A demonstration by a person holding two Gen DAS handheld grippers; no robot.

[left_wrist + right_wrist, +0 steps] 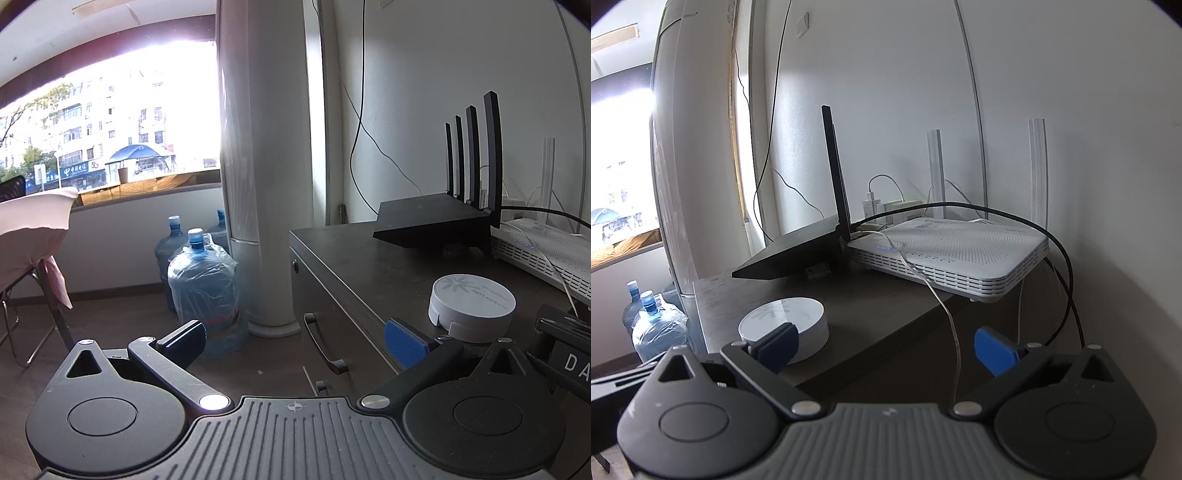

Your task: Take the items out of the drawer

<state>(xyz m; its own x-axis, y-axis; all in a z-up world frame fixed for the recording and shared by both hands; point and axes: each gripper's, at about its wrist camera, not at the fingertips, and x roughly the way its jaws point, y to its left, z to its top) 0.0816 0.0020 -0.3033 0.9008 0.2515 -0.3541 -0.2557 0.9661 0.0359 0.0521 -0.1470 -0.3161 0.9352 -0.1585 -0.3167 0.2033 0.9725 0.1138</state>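
A dark cabinet [369, 266] fills the left view from 3 o'clock, its drawer [332, 332] closed, handle [323, 345] at 5 o'clock. Left gripper [295, 341] and right gripper [884, 347] gape empty; a white disc [786, 321] sits at the right view's 8 o'clock.

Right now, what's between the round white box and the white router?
Only bare dark cabinet top between the round white box and the white router, crossed by a thin white cable. The right wrist view shows it.
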